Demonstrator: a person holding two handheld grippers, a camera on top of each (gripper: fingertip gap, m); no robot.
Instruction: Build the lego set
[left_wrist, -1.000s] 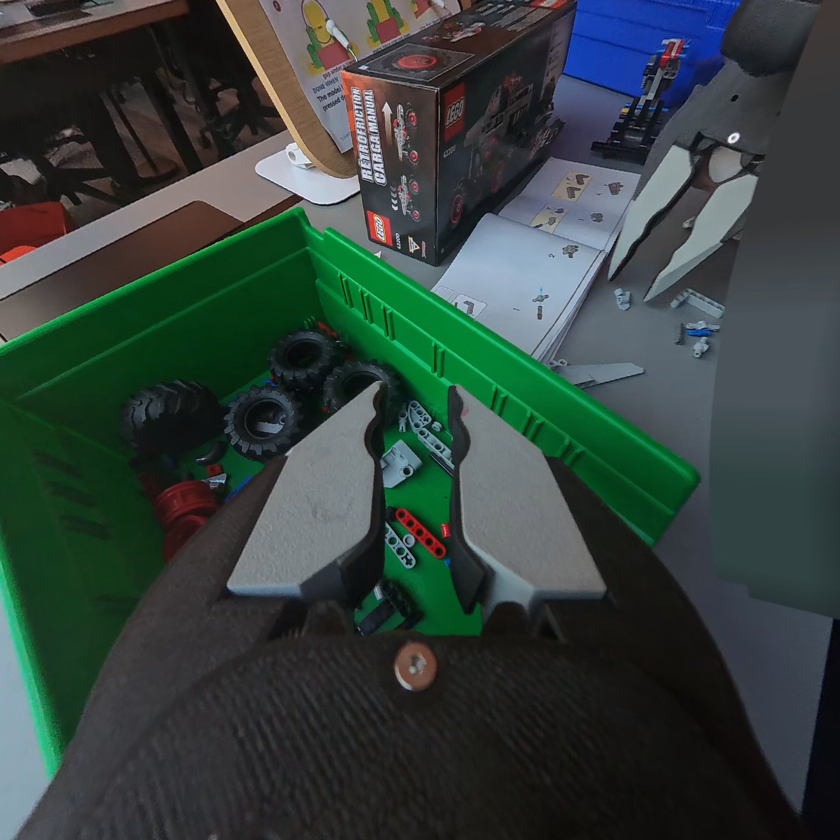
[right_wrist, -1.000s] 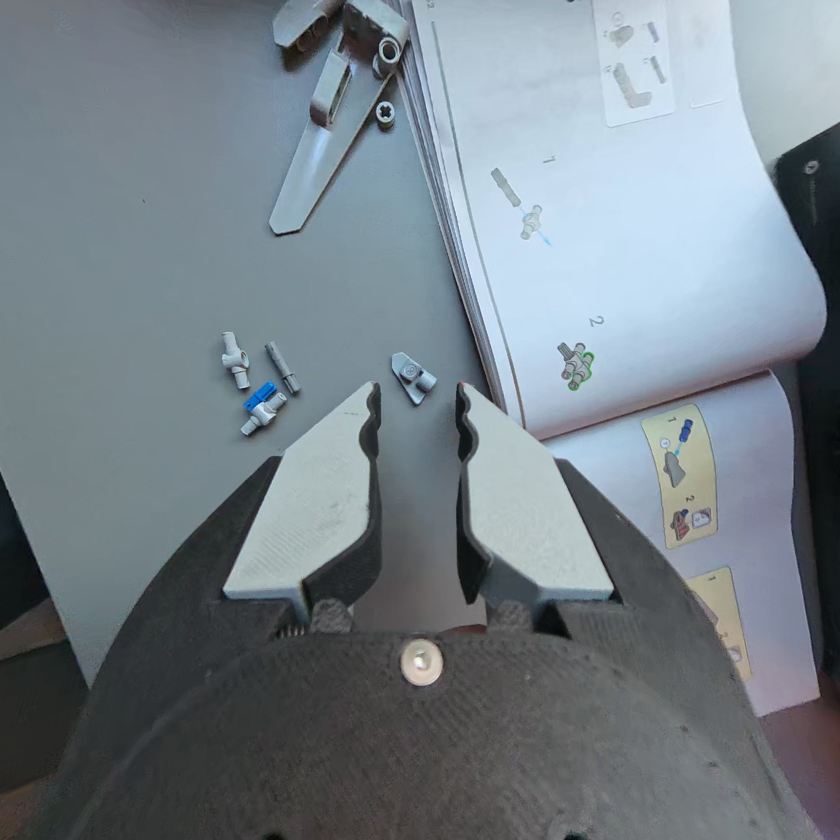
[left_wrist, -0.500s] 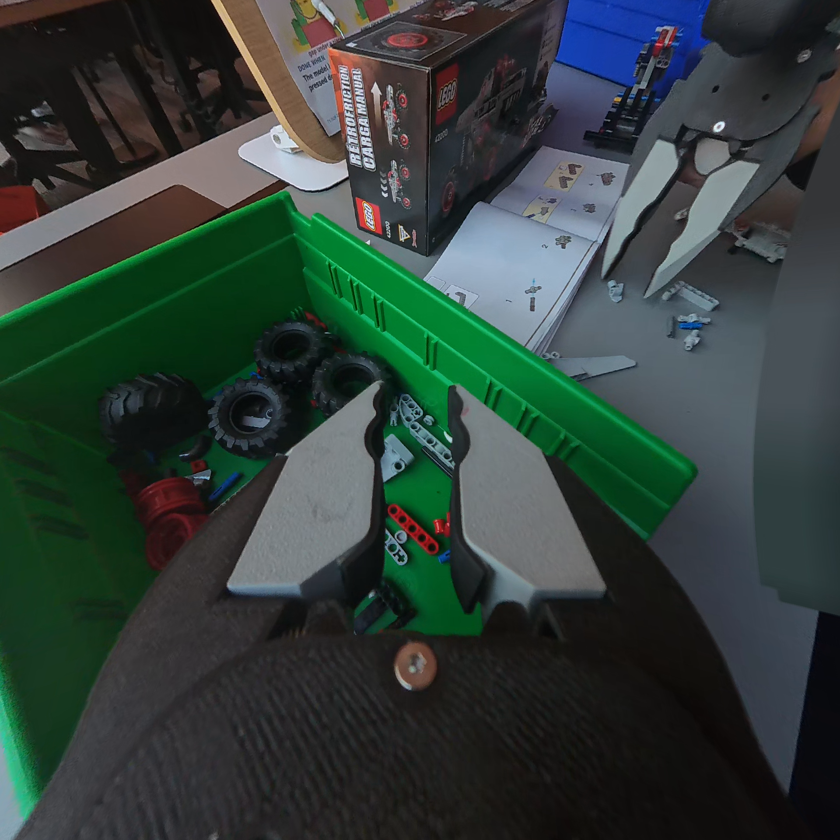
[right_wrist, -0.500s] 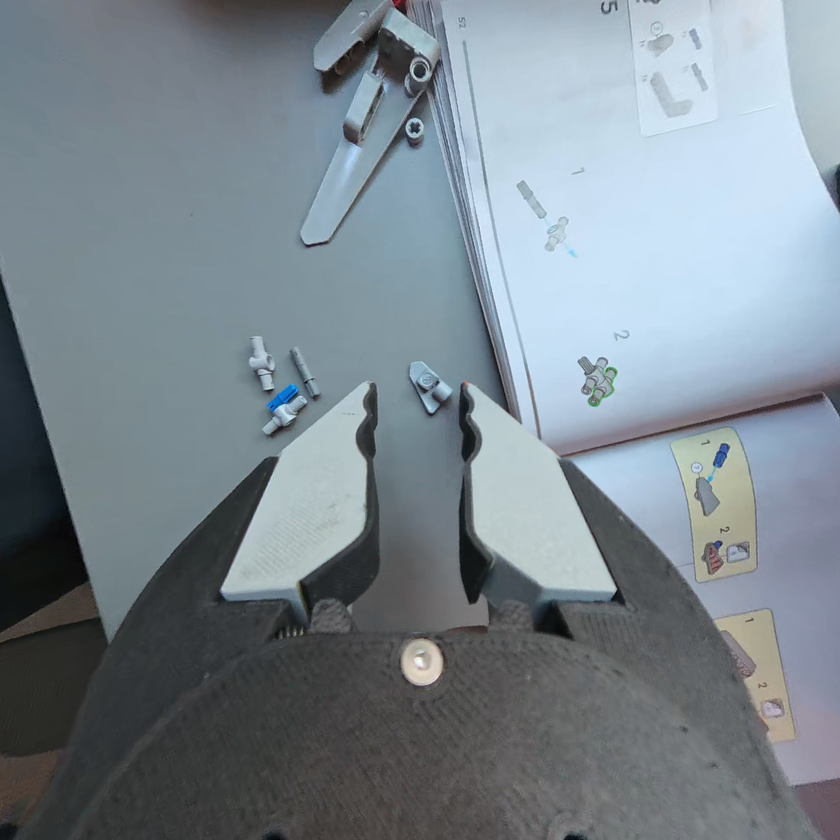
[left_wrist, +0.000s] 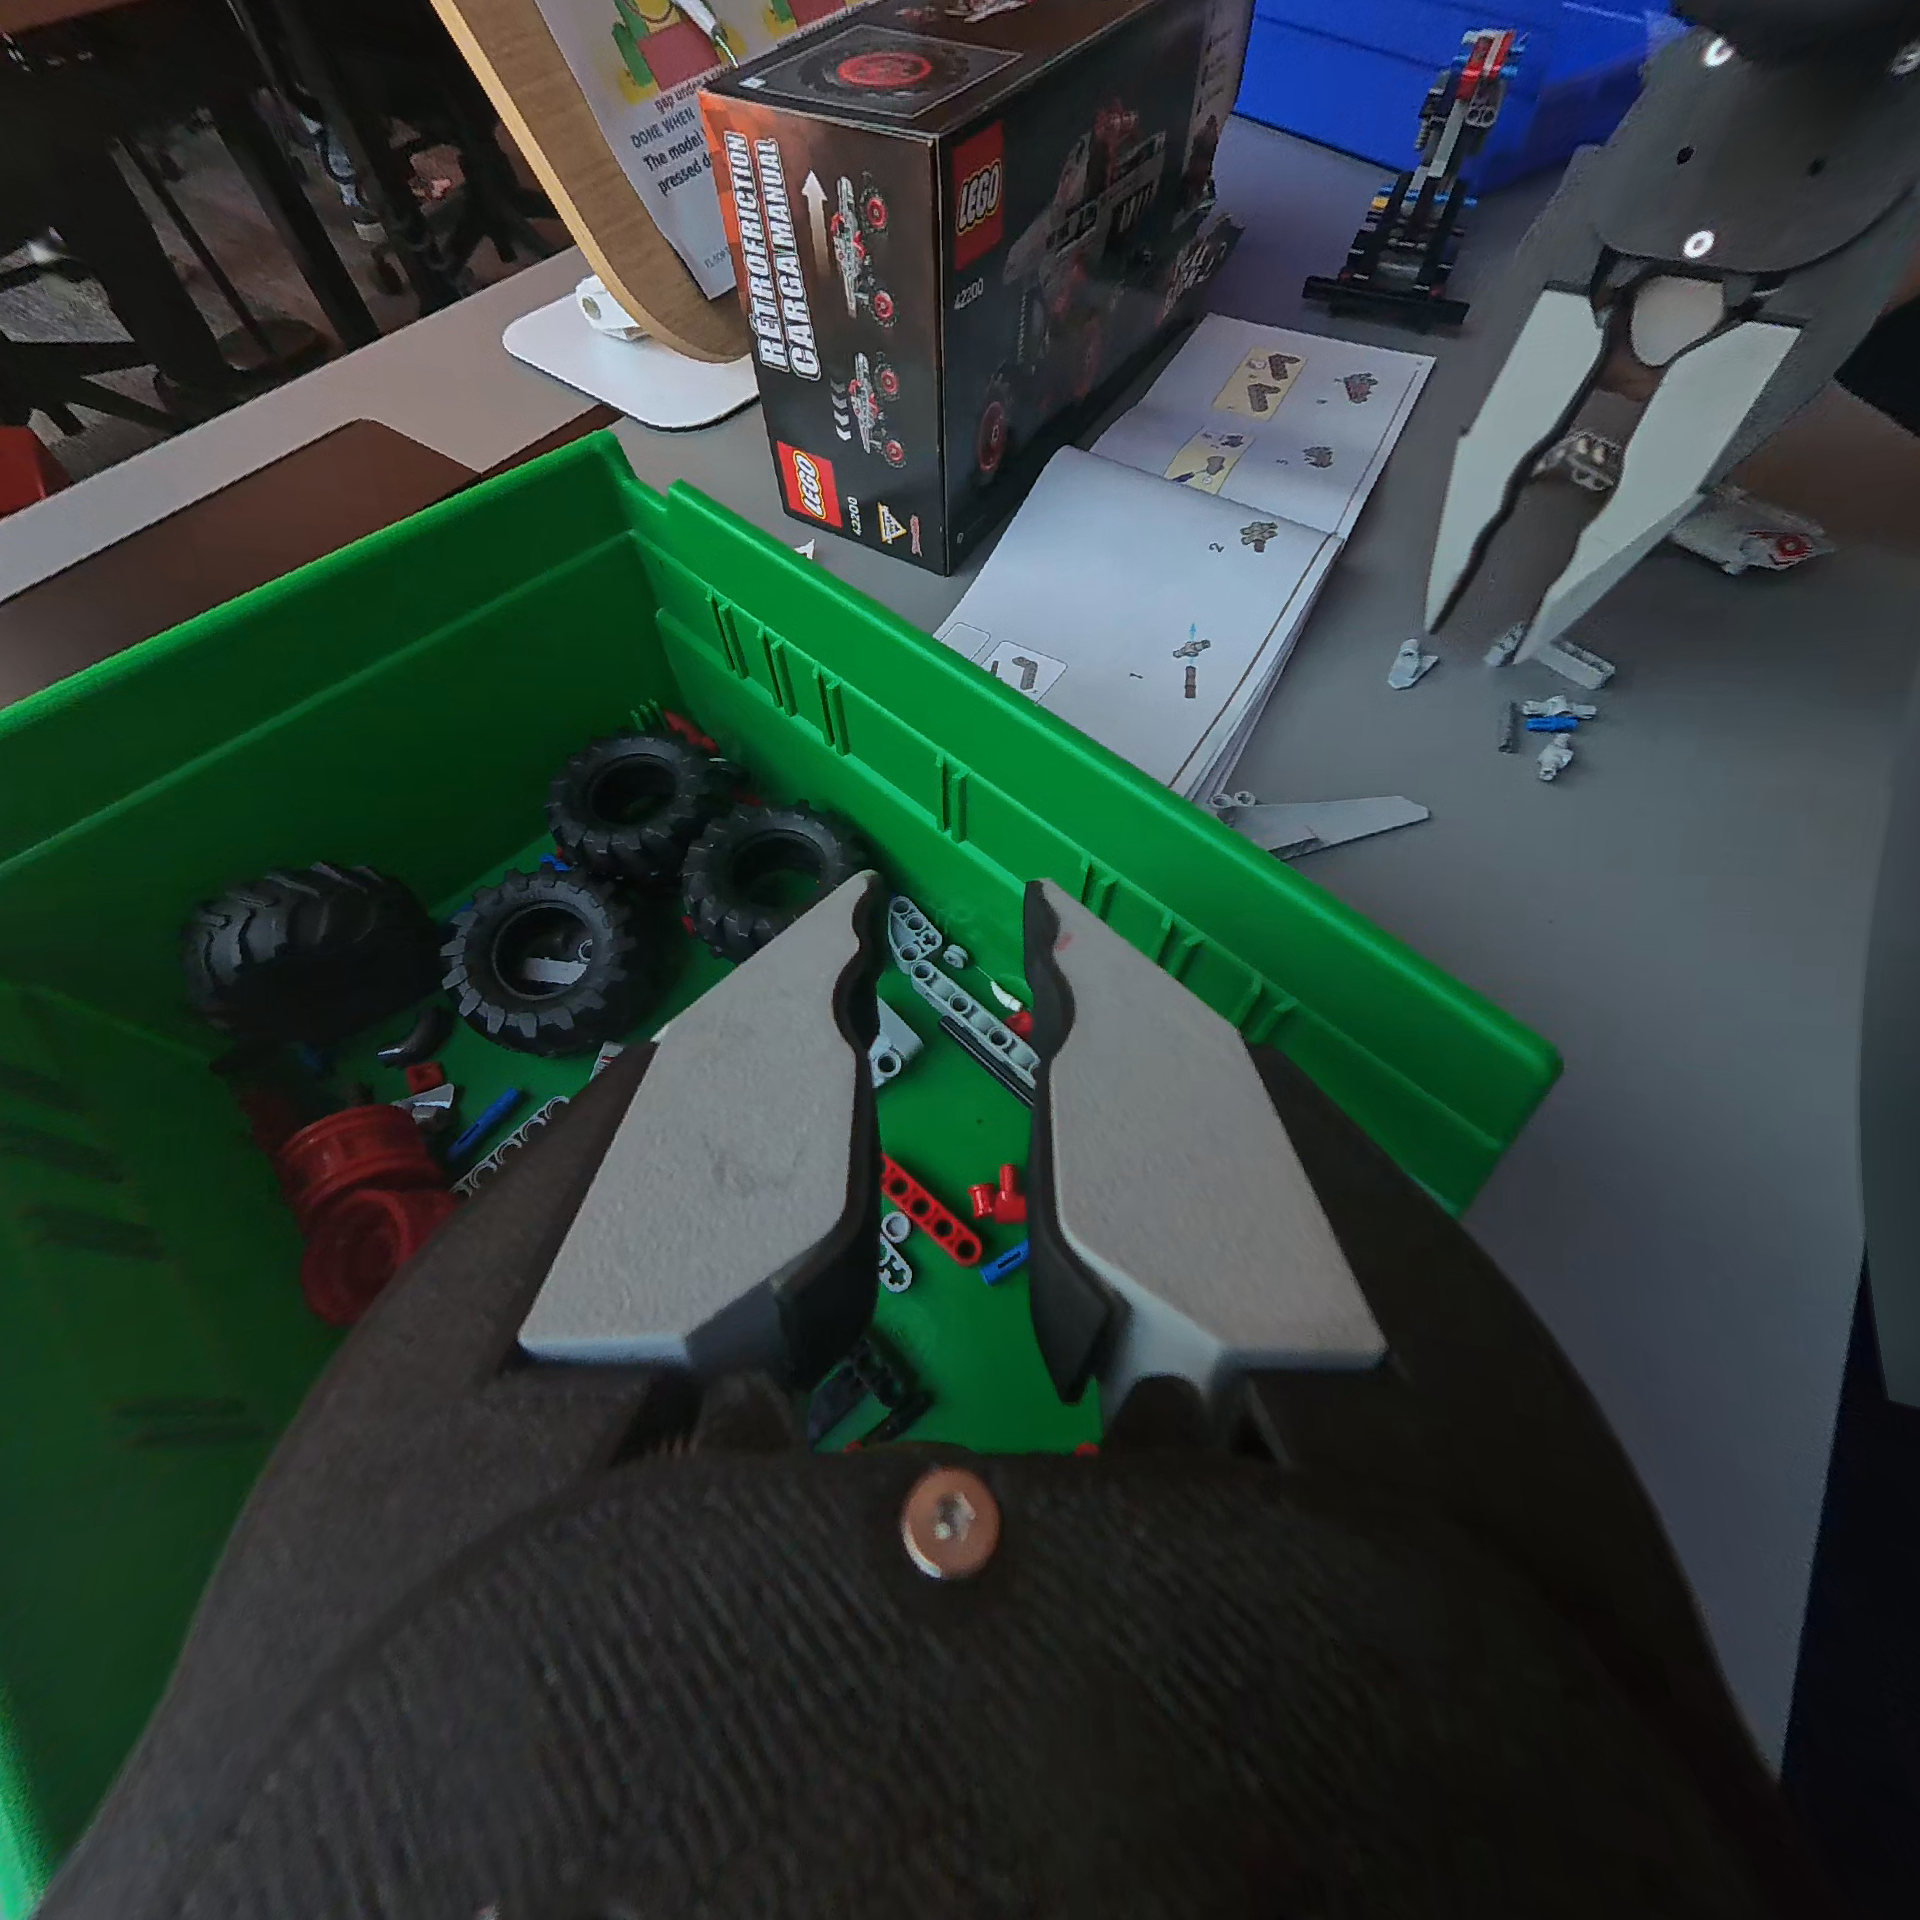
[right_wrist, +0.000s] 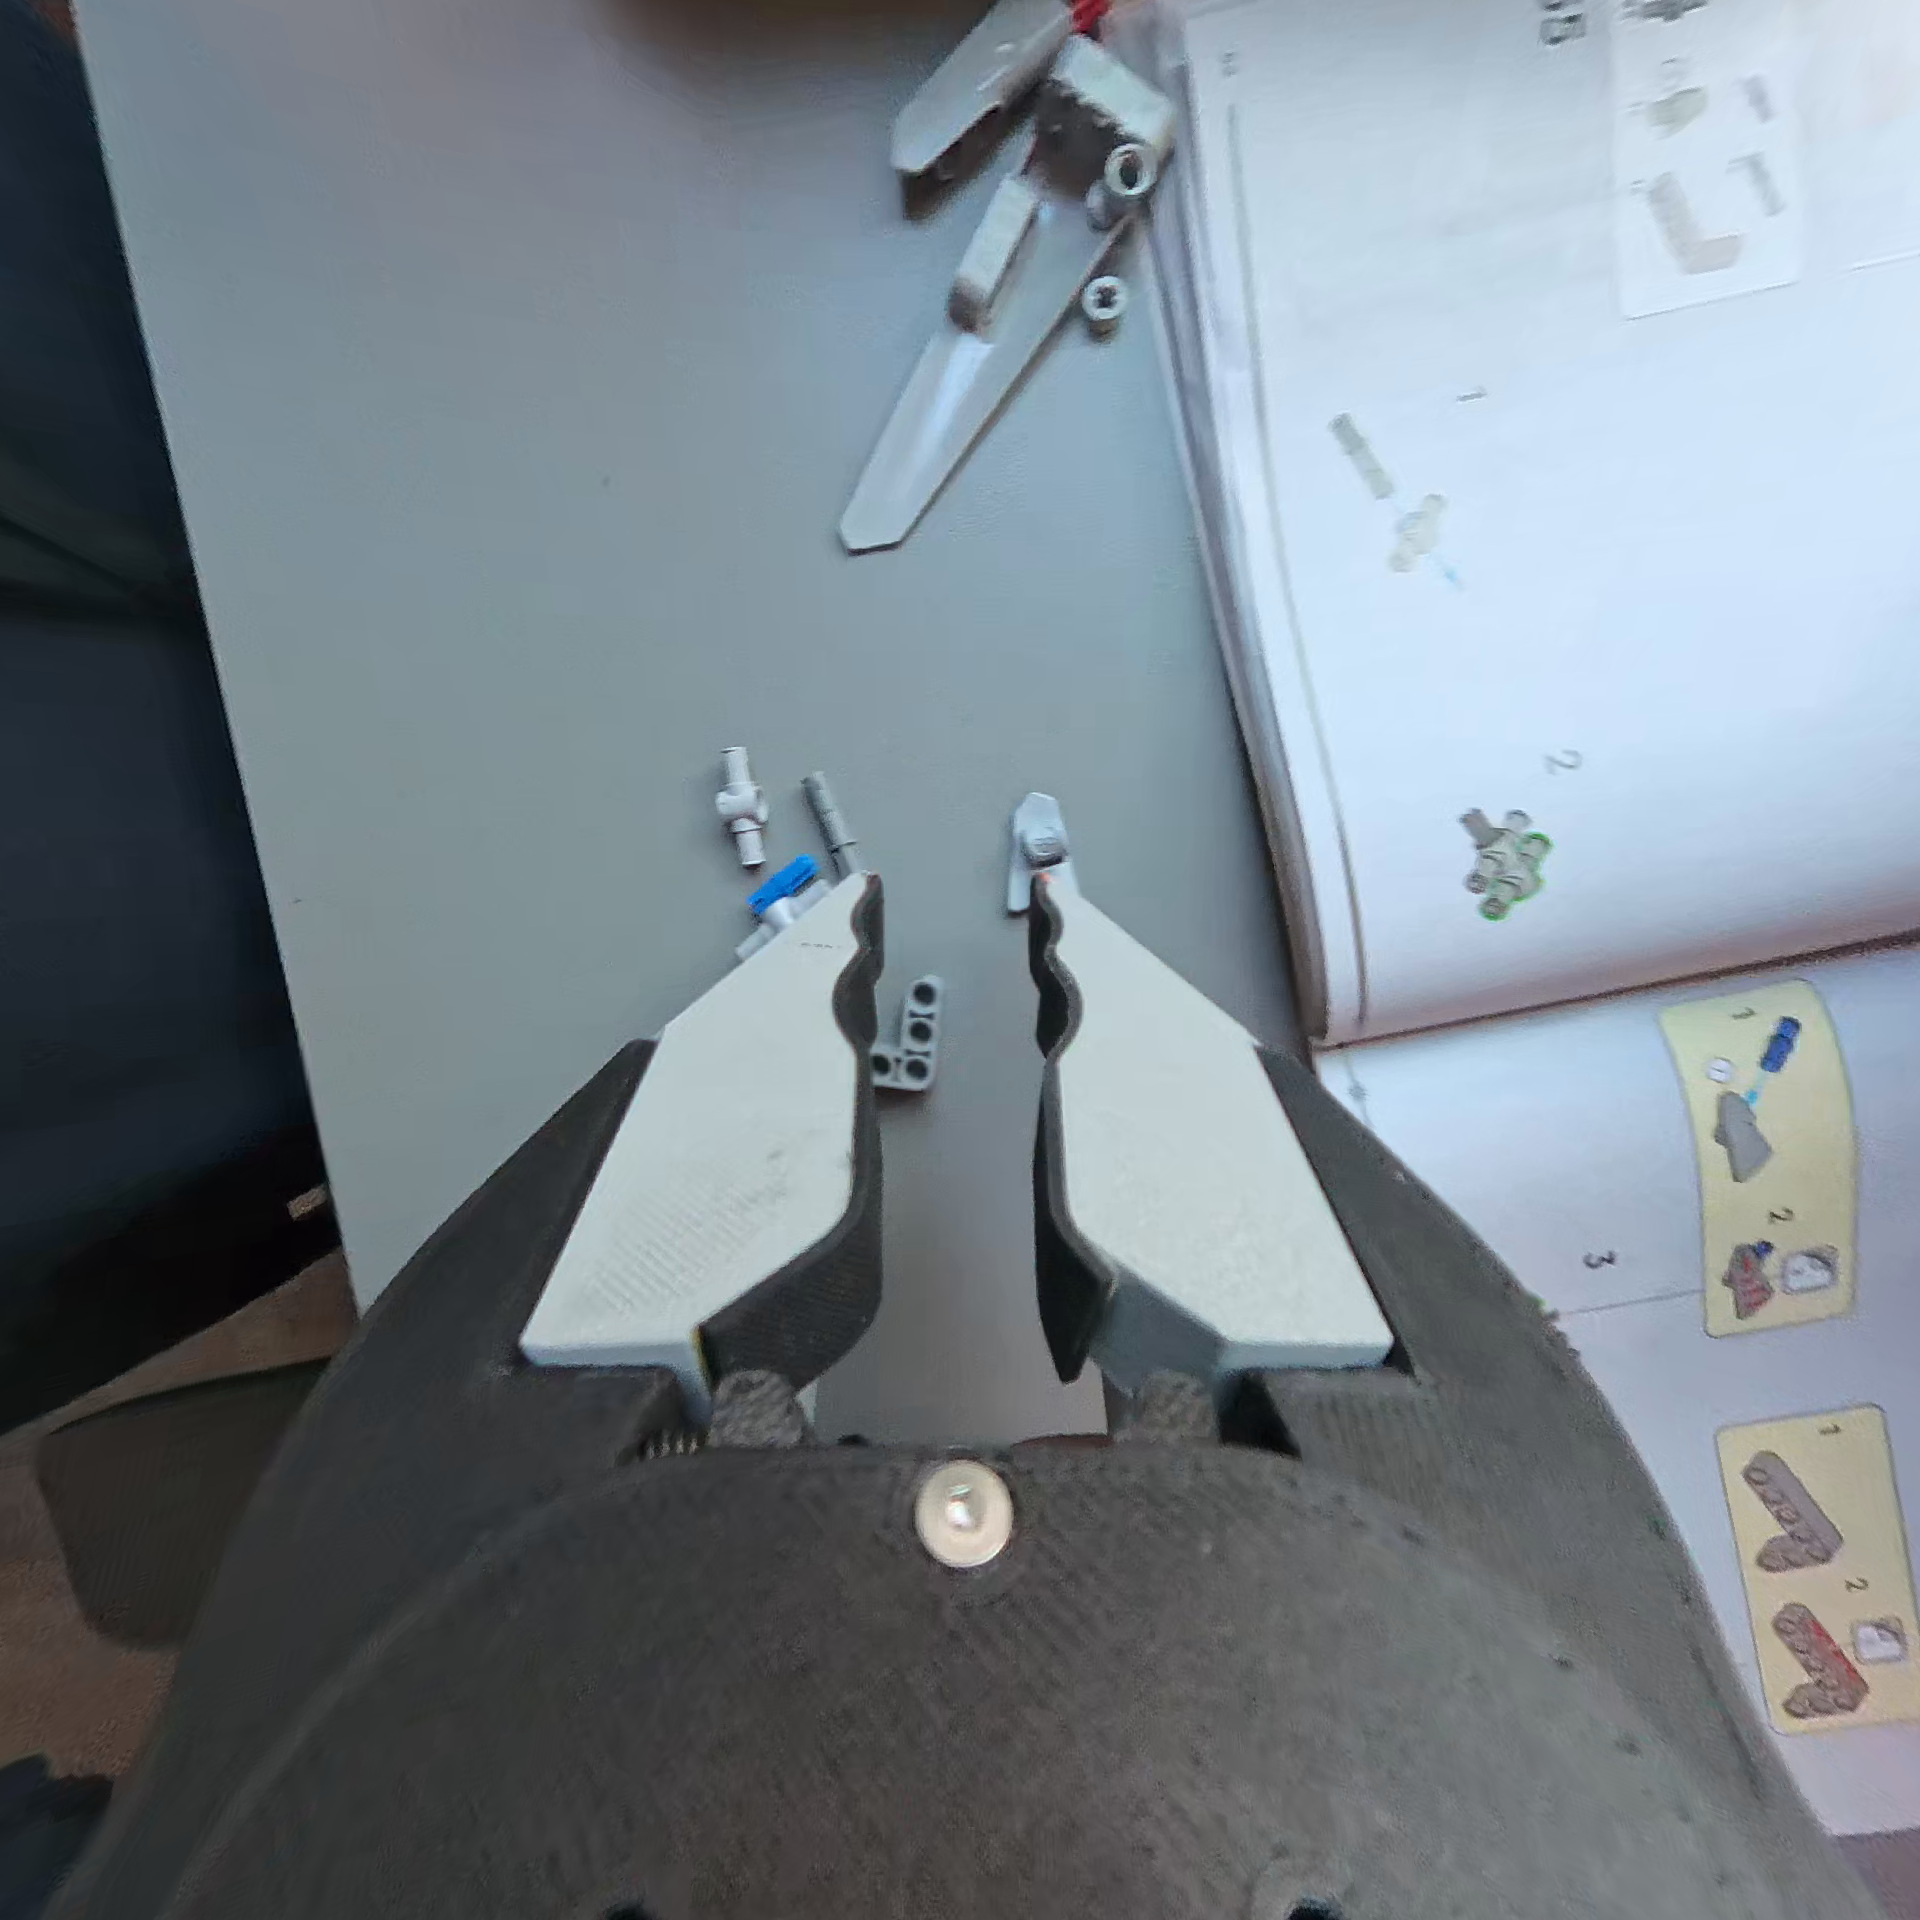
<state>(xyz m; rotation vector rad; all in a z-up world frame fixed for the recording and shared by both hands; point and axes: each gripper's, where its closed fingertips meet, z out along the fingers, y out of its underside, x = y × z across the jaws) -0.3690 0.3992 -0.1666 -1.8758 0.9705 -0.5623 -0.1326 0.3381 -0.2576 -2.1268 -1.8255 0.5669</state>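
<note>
Only the right wrist view shows the small grey L-shaped lego beam (right_wrist: 910, 1037) lying flat on the grey table (right_wrist: 520, 416), in the gap between the spread, empty fingers of the right gripper (right_wrist: 954, 894). A grey wedge-shaped piece (right_wrist: 1035, 844) lies just beyond the right fingertip, beside the open white instruction booklet (right_wrist: 1558, 623). Only the left wrist view shows the green plastic bin (left_wrist: 1143, 862), holding black rubber tyres (left_wrist: 540, 961), red wheel hubs (left_wrist: 358, 1195) and loose small beams. The left gripper (left_wrist: 945, 899) hangs over it, fingers apart and holding nothing.
</note>
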